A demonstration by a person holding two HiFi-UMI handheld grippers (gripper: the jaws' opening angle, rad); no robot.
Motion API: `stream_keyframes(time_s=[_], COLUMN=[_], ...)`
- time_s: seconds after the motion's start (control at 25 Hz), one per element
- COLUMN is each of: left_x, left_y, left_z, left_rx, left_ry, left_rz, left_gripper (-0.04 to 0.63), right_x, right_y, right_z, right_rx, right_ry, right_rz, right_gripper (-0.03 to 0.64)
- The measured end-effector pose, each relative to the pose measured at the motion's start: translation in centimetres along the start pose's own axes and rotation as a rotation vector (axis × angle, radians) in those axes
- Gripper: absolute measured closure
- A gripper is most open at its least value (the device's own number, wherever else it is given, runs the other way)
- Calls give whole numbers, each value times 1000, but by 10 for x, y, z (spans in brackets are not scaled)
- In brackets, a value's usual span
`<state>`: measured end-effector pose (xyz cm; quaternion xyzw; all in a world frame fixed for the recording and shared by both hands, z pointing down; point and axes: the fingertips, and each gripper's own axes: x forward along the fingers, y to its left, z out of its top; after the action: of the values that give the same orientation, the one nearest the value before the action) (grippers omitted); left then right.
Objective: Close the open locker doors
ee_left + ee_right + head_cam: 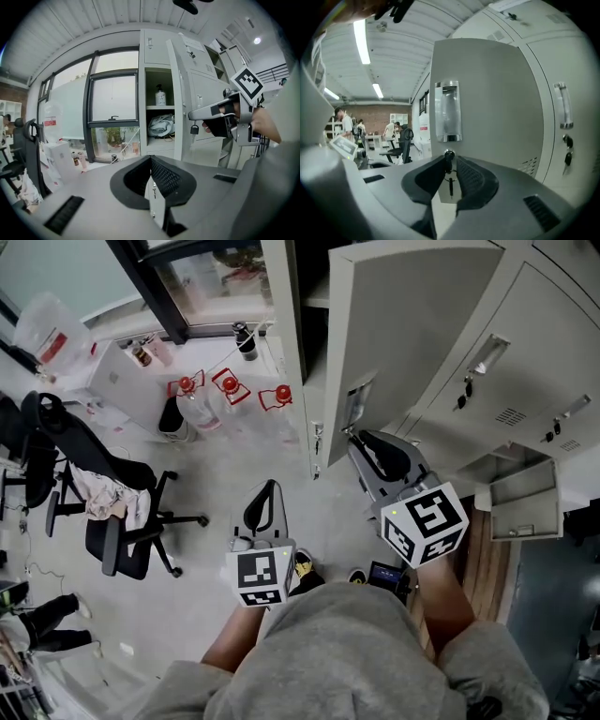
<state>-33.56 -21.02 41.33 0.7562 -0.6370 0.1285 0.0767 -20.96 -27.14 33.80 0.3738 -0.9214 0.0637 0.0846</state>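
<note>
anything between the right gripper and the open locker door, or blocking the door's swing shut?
Nothing visible. The right gripper faces the open locker door up close; only the door's own key stands between its parted jaws. In the left gripper view the bottle and crumpled bundle sit inside the compartment, apparently behind its front edge.

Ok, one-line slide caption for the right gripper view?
Right gripper, fingers either side of the key in the open locker door, beneath its chrome handle.
</note>
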Motion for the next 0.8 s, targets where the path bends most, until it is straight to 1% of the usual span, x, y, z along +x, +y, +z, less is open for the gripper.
stream_keyframes(time_s=[0.08,0.12,0.16,0.28,0.36,0.52,0.8], left_x=[3,5,7,14,19,25,33], left_y=[9,13,17,28,35,50,77], left_z=[0,0,0,1,3,7,3], left_rx=[-2,-2,-1,3,5,3,-9], left_ry=[-2,-3,-5,-9,-13,-18,-11], left_rz=[1,1,1,-5,-10,-19,-15], left_gripper=[584,584,584,584,584,584,584], right_x=[10,15,20,35,47,67,98], right_y=[-2,-3,-4,-5,-8,-15,-34], right_z=[1,2,2,5,7,11,16], right_rx=[101,133,144,116,139,314,679], right_ry=[-8,-16,-23,-39,-48,-85,-195], right_rz=[11,8,-1,-54,-77,-83,-66], right_gripper=[532,532,532,532,532,537,538])
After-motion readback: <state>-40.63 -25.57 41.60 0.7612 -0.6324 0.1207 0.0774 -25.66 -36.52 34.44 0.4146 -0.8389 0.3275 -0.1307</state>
